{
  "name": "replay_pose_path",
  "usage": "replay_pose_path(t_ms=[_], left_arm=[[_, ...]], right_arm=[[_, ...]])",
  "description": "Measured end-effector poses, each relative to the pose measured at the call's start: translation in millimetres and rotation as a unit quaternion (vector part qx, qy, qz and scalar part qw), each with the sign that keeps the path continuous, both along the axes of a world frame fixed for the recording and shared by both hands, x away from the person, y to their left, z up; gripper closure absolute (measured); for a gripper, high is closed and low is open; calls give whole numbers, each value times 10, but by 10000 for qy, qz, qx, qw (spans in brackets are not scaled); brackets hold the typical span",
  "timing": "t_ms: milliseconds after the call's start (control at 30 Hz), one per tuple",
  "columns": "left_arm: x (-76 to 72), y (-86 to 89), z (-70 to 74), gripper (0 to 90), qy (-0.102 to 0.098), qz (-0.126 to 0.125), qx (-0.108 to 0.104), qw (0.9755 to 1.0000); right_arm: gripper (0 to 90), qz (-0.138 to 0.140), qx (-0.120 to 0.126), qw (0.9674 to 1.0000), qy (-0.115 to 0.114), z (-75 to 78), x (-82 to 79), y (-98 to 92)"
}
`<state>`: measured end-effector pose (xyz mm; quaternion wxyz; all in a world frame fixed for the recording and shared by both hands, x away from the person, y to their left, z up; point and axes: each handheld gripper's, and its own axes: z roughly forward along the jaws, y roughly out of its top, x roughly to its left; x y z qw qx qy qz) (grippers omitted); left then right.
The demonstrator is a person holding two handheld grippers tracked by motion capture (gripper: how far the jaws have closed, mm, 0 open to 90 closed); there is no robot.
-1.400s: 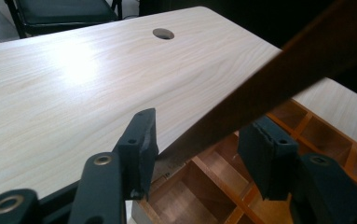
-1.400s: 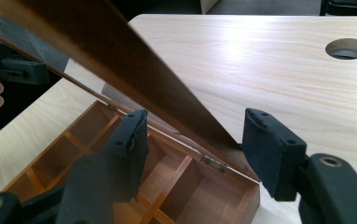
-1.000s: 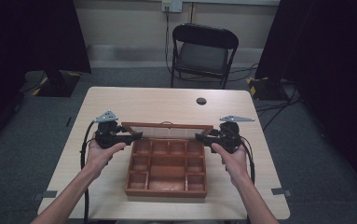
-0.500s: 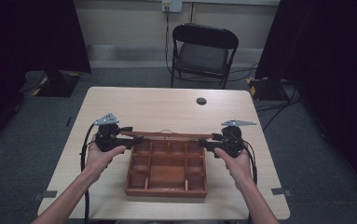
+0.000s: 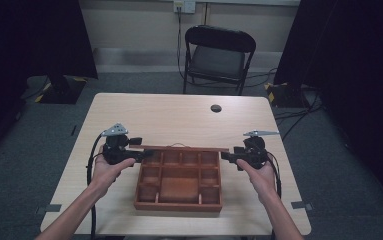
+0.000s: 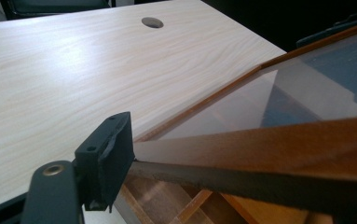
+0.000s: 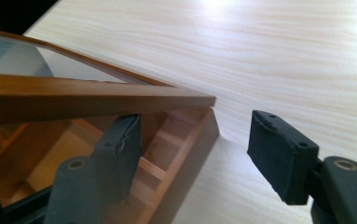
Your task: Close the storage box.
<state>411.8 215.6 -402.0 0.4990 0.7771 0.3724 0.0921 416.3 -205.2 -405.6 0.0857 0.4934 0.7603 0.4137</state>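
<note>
While the glazed lid (image 5: 185,148) is held raised over the wooden compartment box (image 5: 179,182) mid-bench (image 5: 179,112), the left claw (image 6: 115,154) appears clamped on its edge; the right claw (image 7: 204,149) stands apart, so regripping or withdrawal seems called for.

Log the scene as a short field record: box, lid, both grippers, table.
box: wooden compartment box, open, compartments look empty
lid: glass-paned lid, raised over the box's far edge
left gripper: at the lid's left end; grip cannot be told
right gripper: fingers apart, one under the lid's right corner
table: light wood, cable hole
</note>
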Motion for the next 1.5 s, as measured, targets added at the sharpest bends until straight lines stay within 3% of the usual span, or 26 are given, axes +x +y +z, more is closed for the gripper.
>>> replay_pose_path(t_ms=[100,167,400,467,733,967,1167,1267,1300,1367,1433,1500], left_arm=[[-15,-7,0,239,-23,8,55,10000],[-18,-9,1,239,-13,18,42,10000],[-26,-14,-4,227,-9,-13,64,10000],[-34,-26,-6,217,-3,-85,47,10000],[-89,-38,-32,204,-77,-30,102,9999],[-126,-35,-60,164,-82,47,176,9998],[-149,-40,-73,154,-128,108,198,9997],[-163,-37,-80,154,-181,112,274,9994],[-167,-36,-80,155,-187,96,297,9993],[-176,-38,-87,155,-200,111,303,9993],[-187,-40,-98,154,-170,123,270,9994],[-188,-34,-103,154,-195,93,328,9992]], right_arm=[[348,-46,-146,9999,18,-14,0,6],[411,-36,-228,9997,13,-4,-7,-2],[398,-222,-152,9996,-13,23,-17,-120],[436,-176,-76,9998,-20,65,-11,-125],[512,141,-3,9990,-417,346,14,7],[583,555,307,9956,-690,696,-42,163],[622,1427,538,9848,-833,912,-161,401],[670,1906,613,9771,-718,958,-242,571],[685,2164,706,9716,-649,967,-279,658],[707,2300,719,9685,-628,978,-307,729],[743,2509,780,9633,-555,987,-326,837],[761,2618,798,9608,-455,980,-325,912]])
